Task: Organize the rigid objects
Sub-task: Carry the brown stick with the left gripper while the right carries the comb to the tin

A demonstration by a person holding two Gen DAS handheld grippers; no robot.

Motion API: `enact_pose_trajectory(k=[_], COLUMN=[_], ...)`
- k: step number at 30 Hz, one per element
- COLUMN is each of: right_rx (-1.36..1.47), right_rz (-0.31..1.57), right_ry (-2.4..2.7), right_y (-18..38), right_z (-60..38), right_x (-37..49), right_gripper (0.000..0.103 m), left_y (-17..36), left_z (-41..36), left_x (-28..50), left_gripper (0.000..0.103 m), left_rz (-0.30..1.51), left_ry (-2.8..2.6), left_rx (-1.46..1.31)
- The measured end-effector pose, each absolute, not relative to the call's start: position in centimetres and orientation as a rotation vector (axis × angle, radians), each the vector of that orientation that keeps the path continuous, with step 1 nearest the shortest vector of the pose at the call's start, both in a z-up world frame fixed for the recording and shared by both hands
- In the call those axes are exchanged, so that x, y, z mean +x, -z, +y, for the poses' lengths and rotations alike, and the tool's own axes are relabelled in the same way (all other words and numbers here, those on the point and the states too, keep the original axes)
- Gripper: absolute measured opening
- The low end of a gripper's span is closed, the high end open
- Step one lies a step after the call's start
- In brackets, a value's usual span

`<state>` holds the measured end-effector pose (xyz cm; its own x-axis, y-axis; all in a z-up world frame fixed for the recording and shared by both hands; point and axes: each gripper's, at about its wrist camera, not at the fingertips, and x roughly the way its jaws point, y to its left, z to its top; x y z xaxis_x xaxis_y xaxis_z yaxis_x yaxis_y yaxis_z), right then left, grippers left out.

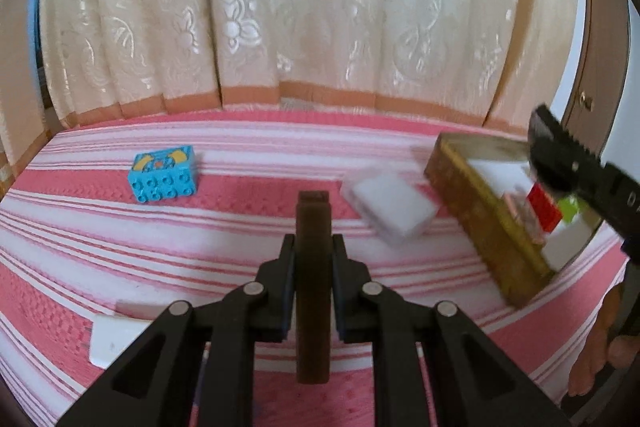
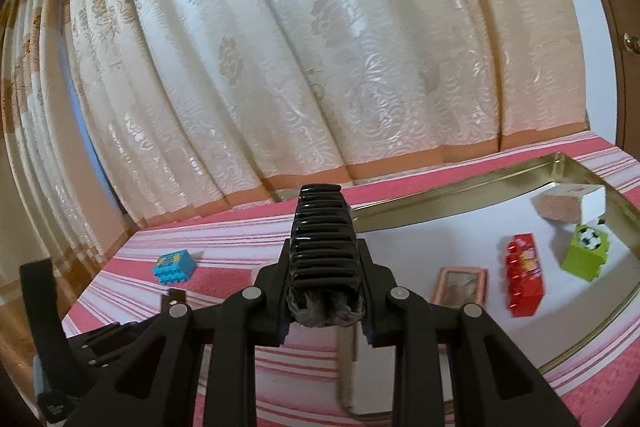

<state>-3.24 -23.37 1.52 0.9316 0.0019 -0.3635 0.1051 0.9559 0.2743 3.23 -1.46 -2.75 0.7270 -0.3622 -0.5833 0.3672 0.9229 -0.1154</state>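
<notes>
Left gripper (image 1: 313, 259): nearest in the left wrist view, its two black jaws clenched on a thin dark brown bar (image 1: 313, 279) that stands on edge between them and sticks out past the tips.
Right gripper (image 2: 323, 267): nearest in the right wrist view, jaws clamped on a black ribbed object (image 2: 323, 239) with stacked glossy ridges; its near end looks grey and frayed, and what it is cannot be told.
Bed cover (image 1: 200, 251): pink with white stripes, lying under everything.
White flat piece (image 1: 116, 341): at the lower left of the left view, partly hidden by the gripper.
White block (image 1: 390, 209): blurred, on the cover just beside the tin's near corner.
Blue toy brick (image 1: 164, 174): alone on the cover, further off to the left, studs facing the camera, well apart from the tin.
Gold tin (image 2: 460, 187): a shallow rectangular tray with a pale floor, to the right.
Inside the tin: a red brick stack (image 2: 524, 275), a green cube with a football picture (image 2: 585, 253), a small pink frame (image 2: 460, 285), and at the far end a white-and-pink box (image 2: 570, 205).
Curtain (image 2: 320, 47): cream with a flower pattern and orange hem, hanging behind the bed.
</notes>
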Motion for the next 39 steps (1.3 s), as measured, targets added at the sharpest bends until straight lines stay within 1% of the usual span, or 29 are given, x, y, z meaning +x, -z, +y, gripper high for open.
enact_pose_trajectory(k=[12, 24, 31, 37, 39], right_rx=[0.232, 0.233, 0.232, 0.210, 0.196], right_rz=[0.333, 0.305, 0.292, 0.290, 0.297], right_ry=[0.087, 0.145, 0.199, 0.244, 0.261], right_y=[-2.0, -2.5, -2.8, -2.8, -2.7], right_z=[-26.5, -30.4, -33.2, -35.3, -36.0], right_x=[-4.7, -5.9, -6.5, -6.7, -6.7], right_gripper=[0.029, 0.029, 0.029, 0.029, 0.029], left_y=[1.0, -1.5, -2.0, -2.6, -2.8], left_z=[-6.1, -11.2, -14.4, -16.8, -17.1], left_x=[1.8, 0.5, 0.2, 0.0, 0.1], left_gripper=[0.014, 0.014, 0.014, 0.016, 0.014], left_rz=[0.558, 0.490, 0.479, 0.444, 0.435], left_ry=[0.401, 0.453, 0.499, 0.492, 0.500], left_rx=[-0.006, 0.010, 0.019, 0.047, 0.039])
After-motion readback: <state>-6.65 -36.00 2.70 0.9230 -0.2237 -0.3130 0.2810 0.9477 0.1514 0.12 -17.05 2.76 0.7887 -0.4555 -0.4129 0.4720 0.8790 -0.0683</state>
